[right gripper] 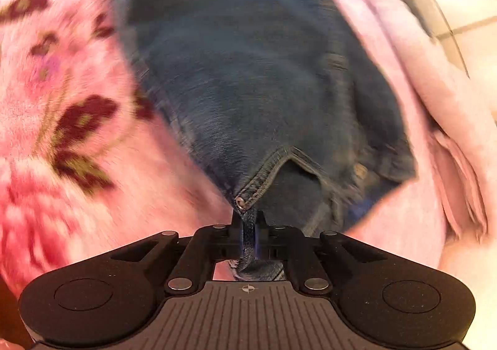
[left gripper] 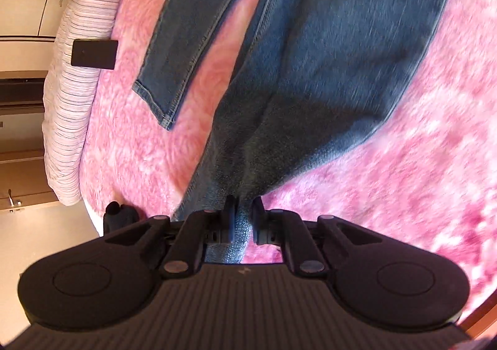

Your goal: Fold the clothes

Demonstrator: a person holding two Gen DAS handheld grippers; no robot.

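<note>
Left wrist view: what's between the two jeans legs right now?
Only bare pink blanket shows in the gap between the legs of the jeans; nothing else lies there. The left wrist view shows it.

Blue denim jeans (left gripper: 326,55), fluffy pink blanket (left gripper: 419,179) with dark red and olive flowers, white pillow (left gripper: 71,107) with thin dark stripes, black grippers (left gripper: 243,210)

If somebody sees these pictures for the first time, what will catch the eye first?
First the blue jeans spread across the fluffy pink blanket. The left gripper pinches one edge of the denim, and the right gripper pinches the waist just below a rivet. A striped pillow lies at the blanket's left edge.
</note>
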